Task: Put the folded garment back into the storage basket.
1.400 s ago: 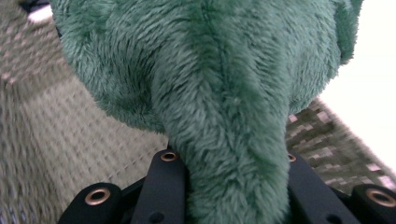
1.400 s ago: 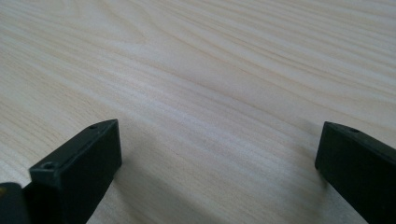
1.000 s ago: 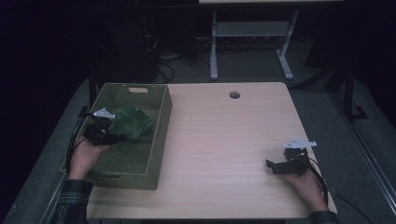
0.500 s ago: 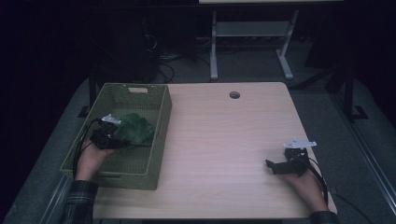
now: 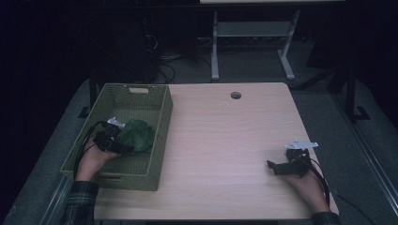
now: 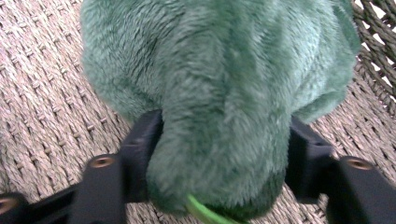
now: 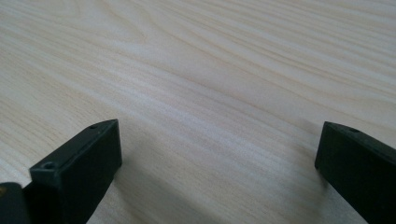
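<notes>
1. The green plush toy [image 5: 136, 135] lies on the woven floor of the green basket [image 5: 162, 123], which stands on the desk [image 5: 225, 140] at the person's left.
2. The left hand-held gripper [image 5: 114, 142] is down inside the basket, and the toy sits straight ahead of its jaws and partly between them. In the left gripper view the plush [image 6: 219, 93] bulges out past both black jaws.
3. Its jaws have just been opening. They now stand wide on either side of the plush, which is between them, resting on the weave; the fur brushes their inner faces, and the toy looks released rather than clamped.
4. The toy has no clear long axis from here; it reads as a rounded lump, with its bulk beyond the jaw tips, toward the basket's far end.
5. The right hand-held gripper [image 5: 280, 167] rests low on the bare desk, well apart from the basket, with its jaws spread wide and nothing between them.
6. The left hand is far the nearer. Any pull back should run straight along the jaws, away from the plush.
</notes>
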Demonstrator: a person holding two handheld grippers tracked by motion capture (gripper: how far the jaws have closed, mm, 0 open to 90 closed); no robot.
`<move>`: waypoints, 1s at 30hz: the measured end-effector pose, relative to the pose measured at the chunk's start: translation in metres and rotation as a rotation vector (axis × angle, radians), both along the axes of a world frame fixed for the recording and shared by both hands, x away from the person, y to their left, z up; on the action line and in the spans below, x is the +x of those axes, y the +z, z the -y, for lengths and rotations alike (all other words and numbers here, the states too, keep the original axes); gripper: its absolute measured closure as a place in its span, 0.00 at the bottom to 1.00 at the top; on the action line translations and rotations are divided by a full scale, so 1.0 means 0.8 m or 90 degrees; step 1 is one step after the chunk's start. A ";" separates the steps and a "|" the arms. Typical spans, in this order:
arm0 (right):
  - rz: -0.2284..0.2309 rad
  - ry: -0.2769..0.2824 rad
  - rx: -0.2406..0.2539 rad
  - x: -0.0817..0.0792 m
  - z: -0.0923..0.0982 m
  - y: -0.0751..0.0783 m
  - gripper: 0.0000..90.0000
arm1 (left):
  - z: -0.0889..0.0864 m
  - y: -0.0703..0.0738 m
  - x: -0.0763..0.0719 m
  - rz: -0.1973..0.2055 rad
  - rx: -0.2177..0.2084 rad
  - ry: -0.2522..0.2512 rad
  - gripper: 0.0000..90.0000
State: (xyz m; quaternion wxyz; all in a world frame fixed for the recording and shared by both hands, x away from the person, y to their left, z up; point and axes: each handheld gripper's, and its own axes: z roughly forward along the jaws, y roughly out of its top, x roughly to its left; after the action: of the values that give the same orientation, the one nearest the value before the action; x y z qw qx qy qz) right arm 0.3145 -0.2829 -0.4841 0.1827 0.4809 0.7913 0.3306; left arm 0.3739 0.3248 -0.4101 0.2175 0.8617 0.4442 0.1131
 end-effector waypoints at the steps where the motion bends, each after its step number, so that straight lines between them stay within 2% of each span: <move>1: 0.000 0.000 0.000 0.000 0.000 0.000 0.00 | 0.001 0.000 -0.001 0.002 0.000 0.002 0.36; 3: 0.000 0.000 0.000 0.000 0.000 0.000 0.00 | 0.000 0.004 -0.002 0.010 -0.006 -0.004 0.30; 6: 0.000 0.000 0.000 0.000 0.000 0.000 0.00 | -0.003 0.011 -0.005 0.028 -0.022 -0.008 0.25; 11: 0.000 0.000 0.000 0.000 0.000 0.000 0.00 | -0.005 0.027 -0.010 0.054 -0.045 -0.012 0.23; 17: 0.000 0.000 0.000 0.000 0.000 0.000 0.00 | 0.001 0.050 -0.015 0.100 -0.079 -0.006 0.21; 20: 0.000 0.000 0.000 0.000 0.000 0.000 0.00 | 0.010 0.062 -0.018 0.117 -0.100 -0.014 0.20; 30: 0.000 0.000 0.000 0.000 0.000 0.000 0.00 | 0.058 0.097 -0.025 0.168 -0.135 -0.036 0.20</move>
State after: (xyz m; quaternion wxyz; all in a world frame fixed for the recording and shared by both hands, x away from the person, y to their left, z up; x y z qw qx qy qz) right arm 0.3146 -0.2829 -0.4840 0.1826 0.4810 0.7912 0.3307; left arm 0.3540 0.2787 -0.3326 0.3668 0.8238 0.3966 0.1718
